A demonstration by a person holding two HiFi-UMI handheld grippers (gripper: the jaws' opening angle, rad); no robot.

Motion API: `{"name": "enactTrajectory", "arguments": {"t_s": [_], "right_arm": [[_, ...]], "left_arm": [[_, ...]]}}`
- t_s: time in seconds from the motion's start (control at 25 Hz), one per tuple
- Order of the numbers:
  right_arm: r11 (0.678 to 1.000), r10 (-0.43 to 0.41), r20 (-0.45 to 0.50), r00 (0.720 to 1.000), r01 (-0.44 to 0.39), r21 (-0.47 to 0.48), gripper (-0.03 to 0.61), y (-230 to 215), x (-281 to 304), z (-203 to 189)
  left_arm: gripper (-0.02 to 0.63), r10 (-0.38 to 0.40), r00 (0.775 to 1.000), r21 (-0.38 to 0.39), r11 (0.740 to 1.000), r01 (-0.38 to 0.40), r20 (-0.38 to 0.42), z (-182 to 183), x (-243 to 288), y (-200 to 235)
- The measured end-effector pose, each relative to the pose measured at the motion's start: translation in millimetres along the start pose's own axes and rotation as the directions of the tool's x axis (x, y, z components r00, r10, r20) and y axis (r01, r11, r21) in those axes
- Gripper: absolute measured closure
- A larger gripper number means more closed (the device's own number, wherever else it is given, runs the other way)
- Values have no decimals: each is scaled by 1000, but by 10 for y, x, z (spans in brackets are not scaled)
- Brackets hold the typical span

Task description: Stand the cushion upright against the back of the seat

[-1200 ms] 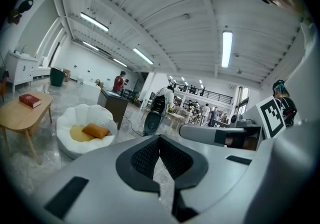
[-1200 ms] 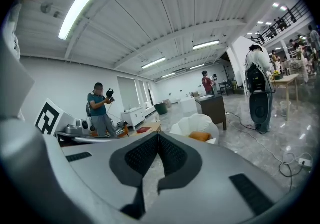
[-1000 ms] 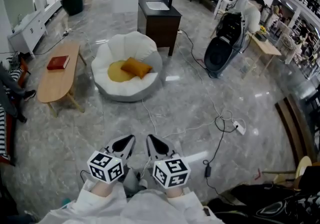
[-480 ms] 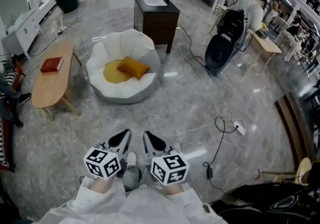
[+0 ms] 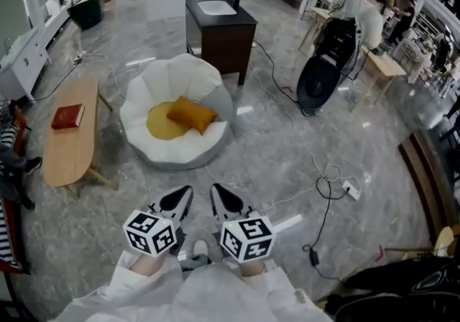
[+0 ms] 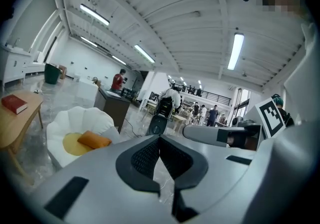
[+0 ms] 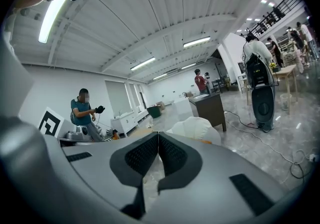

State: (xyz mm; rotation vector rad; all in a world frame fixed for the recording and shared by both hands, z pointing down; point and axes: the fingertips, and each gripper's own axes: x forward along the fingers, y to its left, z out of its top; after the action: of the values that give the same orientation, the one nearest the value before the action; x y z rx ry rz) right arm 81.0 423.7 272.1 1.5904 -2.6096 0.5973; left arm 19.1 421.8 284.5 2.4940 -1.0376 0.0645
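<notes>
Orange cushion point(image 5: 191, 113) lay flat in the white shell-shaped seat point(image 5: 172, 80), not yet stood up.
Left hand-held gripper point(image 5: 185, 196) and right hand-held gripper point(image 5: 218, 196) hung side by side above the grey floor point(image 5: 287, 148), well apart from the seat, each closed on nothing.

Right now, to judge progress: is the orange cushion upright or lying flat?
Lying flat: the orange cushion rests on the yellow seat of the white shell-shaped chair, not against its back.

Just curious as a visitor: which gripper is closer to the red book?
Left. The red book lies ahead and left of the left gripper; the right gripper is farther right.
</notes>
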Motion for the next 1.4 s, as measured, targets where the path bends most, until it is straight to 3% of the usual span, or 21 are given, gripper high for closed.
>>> {"name": "enactTrajectory", "arguments": {"t_s": [0.6,0.96,1.4], "right_arm": [[1000,9,-38,999,-7,30,566,-102,869,110],[999,26,-66,997,-24,30,566,-573,1626,336],[997,78,-103,992,-75,31,566,-1331,2845,893]], "left_arm": [[607,-24,1000,2,1000,24,-13,341,466,739],[607,-3,999,-8,1000,3,-41,563,1135,1257],[607,81,996,-29,996,-82,-31,1184,2076,2107]]}}
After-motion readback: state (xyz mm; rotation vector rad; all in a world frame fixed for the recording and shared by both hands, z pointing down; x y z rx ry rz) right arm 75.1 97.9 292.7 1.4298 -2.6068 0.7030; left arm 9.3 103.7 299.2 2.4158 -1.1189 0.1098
